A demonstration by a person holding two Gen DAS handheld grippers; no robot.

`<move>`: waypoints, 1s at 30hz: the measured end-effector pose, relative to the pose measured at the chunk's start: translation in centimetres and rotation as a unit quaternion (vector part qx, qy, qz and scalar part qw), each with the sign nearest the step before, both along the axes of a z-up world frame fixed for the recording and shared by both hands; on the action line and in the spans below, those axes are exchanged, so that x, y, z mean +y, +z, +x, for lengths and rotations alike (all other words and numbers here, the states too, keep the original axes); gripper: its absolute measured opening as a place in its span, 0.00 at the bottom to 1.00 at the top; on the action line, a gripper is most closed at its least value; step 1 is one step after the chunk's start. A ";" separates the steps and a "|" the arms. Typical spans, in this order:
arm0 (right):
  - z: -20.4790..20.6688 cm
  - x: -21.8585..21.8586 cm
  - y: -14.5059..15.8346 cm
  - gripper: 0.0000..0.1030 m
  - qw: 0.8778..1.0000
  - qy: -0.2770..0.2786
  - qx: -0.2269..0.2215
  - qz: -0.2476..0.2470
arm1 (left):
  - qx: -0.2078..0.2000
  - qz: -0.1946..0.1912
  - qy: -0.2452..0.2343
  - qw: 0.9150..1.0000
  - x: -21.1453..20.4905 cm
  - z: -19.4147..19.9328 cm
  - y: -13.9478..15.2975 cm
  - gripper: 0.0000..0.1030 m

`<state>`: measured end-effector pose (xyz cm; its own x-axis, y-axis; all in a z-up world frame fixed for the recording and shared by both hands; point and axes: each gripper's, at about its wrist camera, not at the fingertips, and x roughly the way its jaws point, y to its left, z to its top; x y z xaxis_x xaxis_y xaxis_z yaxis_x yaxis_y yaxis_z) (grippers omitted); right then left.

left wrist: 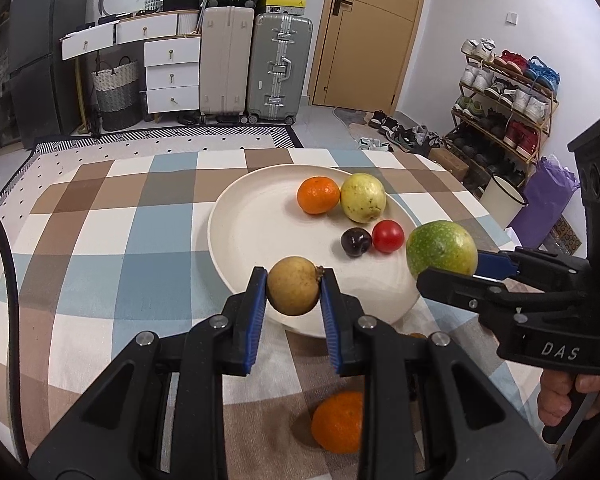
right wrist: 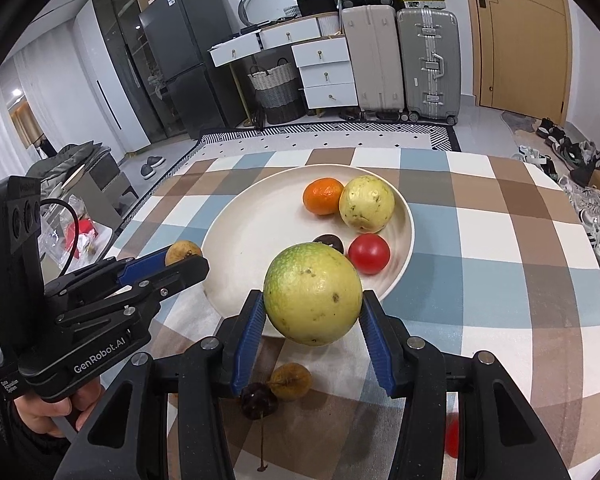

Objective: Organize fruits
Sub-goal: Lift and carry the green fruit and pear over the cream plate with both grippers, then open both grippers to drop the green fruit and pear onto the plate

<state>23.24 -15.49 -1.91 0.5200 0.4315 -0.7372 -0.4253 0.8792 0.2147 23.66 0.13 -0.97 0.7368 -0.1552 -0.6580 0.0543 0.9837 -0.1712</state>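
My left gripper (left wrist: 293,292) is clamped on a small tan-brown fruit (left wrist: 293,291), its blue pads pressing both sides, and it holds that fruit just above the near rim of the cream plate (left wrist: 252,240). My right gripper (right wrist: 313,312) is closed around a large green-yellow fruit (right wrist: 313,294), held over the plate's near edge on the right side. The plate sits on a checked cloth (left wrist: 100,240) of brown, blue and white squares and already carries four pieces: an orange mandarin (left wrist: 318,195) touching a pale yellow speckled fruit (left wrist: 363,197) toward the far side, and nearer me a dark plum (left wrist: 356,242) just beside a red tomato-like fruit (left wrist: 387,236). The left half of the plate is bare. Off the plate, on the cloth close to me, lie a second orange (left wrist: 337,422), a wrinkled brown fruit (right wrist: 290,381) touching a dark shrivelled one with a long stem (right wrist: 259,400), and a red fruit (right wrist: 452,438) half hidden behind my right finger.
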 end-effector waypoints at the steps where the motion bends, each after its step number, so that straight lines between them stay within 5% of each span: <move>1: 0.1 0.0 -0.1 0.47 1.000 0.000 0.002 0.001 | 0.000 0.000 0.000 1.000 0.0 0.3 -0.1 0.23; 26: 2.0 1.1 -1.9 0.48 1.000 -0.016 0.002 -0.024 | 0.006 0.027 0.000 1.000 -1.3 3.0 -1.8 0.23; 30: 1.3 0.6 -1.2 0.58 0.999 -0.023 -0.019 -0.023 | 0.005 0.030 0.005 1.000 -1.1 2.4 -1.6 0.24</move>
